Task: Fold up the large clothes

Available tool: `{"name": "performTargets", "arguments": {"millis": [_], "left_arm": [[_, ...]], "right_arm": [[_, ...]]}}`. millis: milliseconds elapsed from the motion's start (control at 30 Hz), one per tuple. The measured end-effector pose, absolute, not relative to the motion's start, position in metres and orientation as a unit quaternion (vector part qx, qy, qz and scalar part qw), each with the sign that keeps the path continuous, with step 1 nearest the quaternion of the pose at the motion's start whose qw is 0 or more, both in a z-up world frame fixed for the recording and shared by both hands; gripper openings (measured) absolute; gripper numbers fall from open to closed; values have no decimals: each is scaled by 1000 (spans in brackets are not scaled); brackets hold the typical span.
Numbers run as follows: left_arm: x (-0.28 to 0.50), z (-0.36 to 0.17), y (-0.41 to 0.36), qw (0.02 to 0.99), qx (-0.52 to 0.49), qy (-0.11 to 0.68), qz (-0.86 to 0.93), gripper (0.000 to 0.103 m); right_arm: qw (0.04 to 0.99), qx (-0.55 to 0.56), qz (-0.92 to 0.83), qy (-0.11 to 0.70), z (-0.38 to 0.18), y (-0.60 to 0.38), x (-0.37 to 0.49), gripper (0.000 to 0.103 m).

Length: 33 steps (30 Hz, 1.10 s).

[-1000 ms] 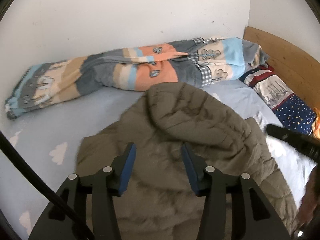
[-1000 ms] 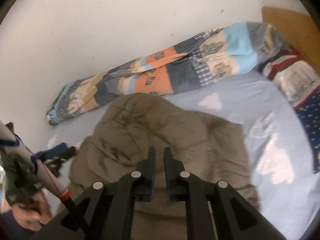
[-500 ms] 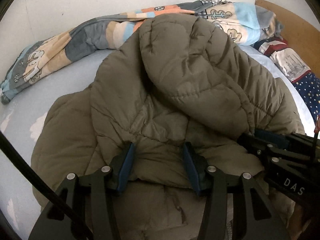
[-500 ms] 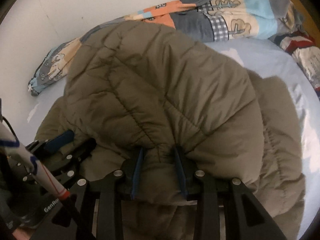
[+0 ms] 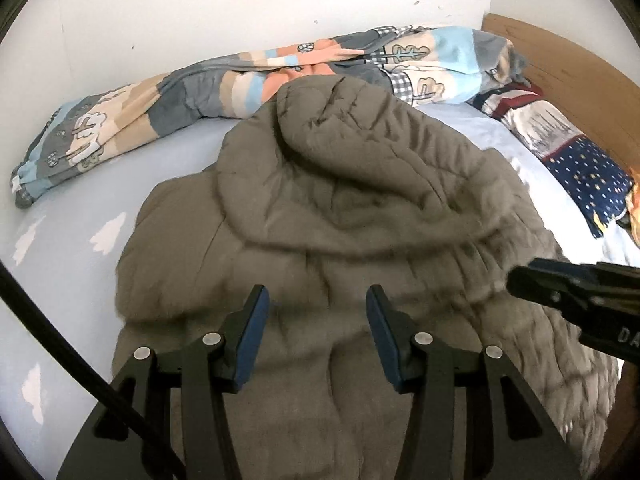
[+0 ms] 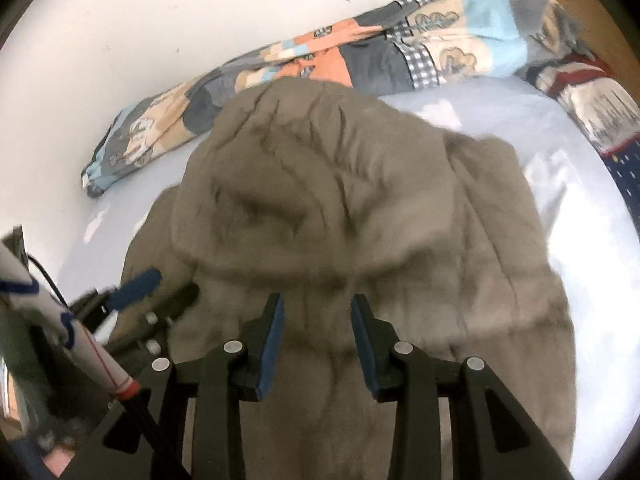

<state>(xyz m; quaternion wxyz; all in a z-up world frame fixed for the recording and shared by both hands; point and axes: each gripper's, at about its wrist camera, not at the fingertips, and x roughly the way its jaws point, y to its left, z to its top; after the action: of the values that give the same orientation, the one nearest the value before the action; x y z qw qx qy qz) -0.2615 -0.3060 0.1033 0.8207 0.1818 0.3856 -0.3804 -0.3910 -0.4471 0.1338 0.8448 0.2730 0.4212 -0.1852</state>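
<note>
Olive quilted jacket (image 5: 360, 216) is spread on the bed (image 5: 72, 248), hood laid towards the rolled blanket (image 5: 200, 92), so folding can proceed. Nothing is gripped: the left hand-held gripper (image 5: 316, 320) is parted above it; the right hand-held gripper (image 6: 316, 320) is opening, empty.

Ahead of both pairs of fingers the puffy olive jacket (image 5: 360, 208) fills the middle of the bed (image 5: 72, 280), its hood bulging up in the way. Beyond it a rolled patchwork blanket (image 5: 224, 92) blocks the far edge along the wall (image 5: 200, 12). Left of the left fingers (image 5: 252, 332) bare sheet lies open. Right of the right fingers (image 6: 366, 344) sheet is free up to the pillow (image 5: 560, 140) and wooden headboard (image 5: 568, 68).
</note>
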Motion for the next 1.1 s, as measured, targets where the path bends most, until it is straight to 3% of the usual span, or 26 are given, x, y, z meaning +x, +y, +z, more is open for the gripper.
{"name": "performTargets", "arguments": {"millis": [267, 433, 600, 867, 1000, 1100], "left_arm": [[-290, 120, -250, 831, 154, 398, -356, 53], [-280, 98, -234, 835, 147, 416, -328, 55], [-249, 74, -234, 827, 112, 461, -301, 55], [-227, 80, -257, 838, 92, 444, -304, 55], [-221, 61, -266, 833, 118, 458, -288, 55], [-219, 53, -269, 831, 122, 467, -278, 61]], "right_arm": [[841, 304, -191, 405, 146, -427, -458, 39], [835, 298, -203, 415, 139, -429, -454, 40], [822, 295, -210, 439, 119, -432, -445, 40], [855, 268, -254, 366, 142, -474, -426, 40], [838, 296, -256, 381, 121, -488, -420, 40], [821, 293, -263, 414, 103, -490, -412, 40]]}}
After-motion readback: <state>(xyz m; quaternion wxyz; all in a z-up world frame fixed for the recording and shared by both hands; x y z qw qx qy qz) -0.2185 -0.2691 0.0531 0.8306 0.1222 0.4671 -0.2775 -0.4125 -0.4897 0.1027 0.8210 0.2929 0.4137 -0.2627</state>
